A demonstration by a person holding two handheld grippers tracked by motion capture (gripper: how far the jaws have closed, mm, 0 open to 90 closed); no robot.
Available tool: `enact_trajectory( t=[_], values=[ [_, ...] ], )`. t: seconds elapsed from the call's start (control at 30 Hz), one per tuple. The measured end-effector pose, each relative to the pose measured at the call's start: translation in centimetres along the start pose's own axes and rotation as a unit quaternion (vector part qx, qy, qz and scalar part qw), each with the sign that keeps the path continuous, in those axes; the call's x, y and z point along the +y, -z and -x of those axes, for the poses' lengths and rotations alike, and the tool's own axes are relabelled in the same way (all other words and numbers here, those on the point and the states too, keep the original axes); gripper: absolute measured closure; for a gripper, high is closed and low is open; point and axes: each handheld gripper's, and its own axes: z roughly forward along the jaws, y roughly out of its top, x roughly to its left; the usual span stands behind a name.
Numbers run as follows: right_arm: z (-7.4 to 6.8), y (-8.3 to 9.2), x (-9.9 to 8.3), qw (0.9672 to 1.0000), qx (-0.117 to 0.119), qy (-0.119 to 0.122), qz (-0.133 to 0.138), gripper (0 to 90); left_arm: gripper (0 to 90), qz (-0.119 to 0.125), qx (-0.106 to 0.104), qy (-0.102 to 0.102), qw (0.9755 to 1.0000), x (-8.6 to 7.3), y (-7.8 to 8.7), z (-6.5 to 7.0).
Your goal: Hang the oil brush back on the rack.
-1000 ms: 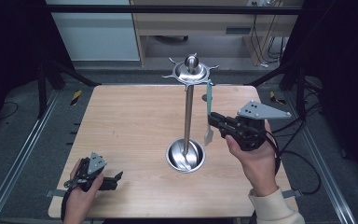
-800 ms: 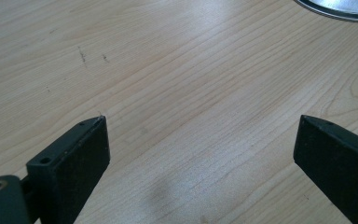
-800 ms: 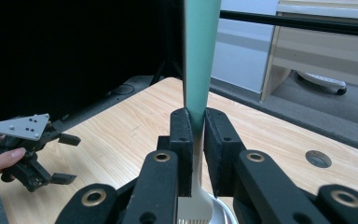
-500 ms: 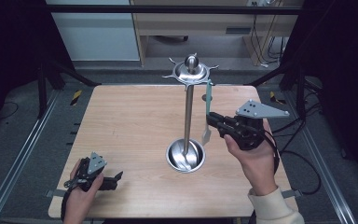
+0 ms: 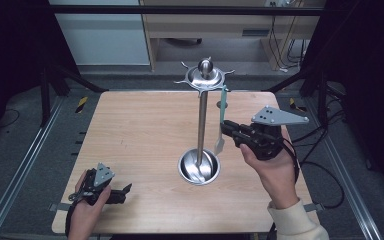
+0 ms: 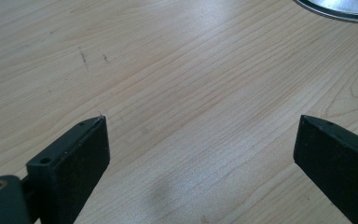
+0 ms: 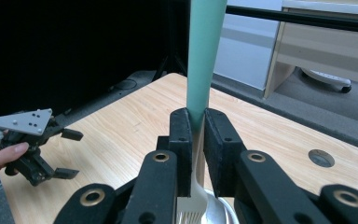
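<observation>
Compared with a second earlier, little had changed: the right gripper (image 5: 226, 131) sat at much the same spot beside the steel stand (image 5: 200, 125), and the spatula (image 5: 221, 120) looked just as upright. Its jaws were clamped narrowly on the spatula, gripping where the green handle (image 7: 204, 60) met the pale blade (image 7: 193, 205), with the handle's top up at the stand's hooked crown and the blade hanging just above the stand's round base near the middle of the tabletop (image 5: 140, 140). The left gripper (image 5: 122, 192) lay as before by the near left corner of the tabletop, held by the person's left hand (image 5: 82, 212), its jaws spread wide over bare wood with nothing between them.
</observation>
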Motion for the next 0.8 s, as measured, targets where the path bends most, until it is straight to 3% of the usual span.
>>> enact_trajectory(
  t=[0.3, 0.5, 0.63, 0.8],
  values=[
    [0.1, 0.9, 0.2, 0.9999, -0.006, 0.009, -0.013, 80.9, 3.2, 0.000, 0.000, 0.000, 1.0000, 0.0, 0.0, 0.0],
    [0.7, 1.7, 0.0, 0.9993, -0.024, 0.015, -0.025, 77.2, 3.2, -0.001, 0.000, -0.001, 1.0000, 0.0, 0.0, 0.0],
    [1.4, 2.4, -0.3, 0.9987, -0.041, 0.012, -0.029, 68.7, 3.2, -0.002, 0.001, -0.002, 1.0000, 0.0, 0.0, 0.0],
    [2.4, 2.9, -0.8, 0.9971, -0.065, 0.007, -0.039, 50.8, 3.2, -0.002, 0.000, -0.001, 1.0000, 0.0, 0.0, 0.0]
  ],
)
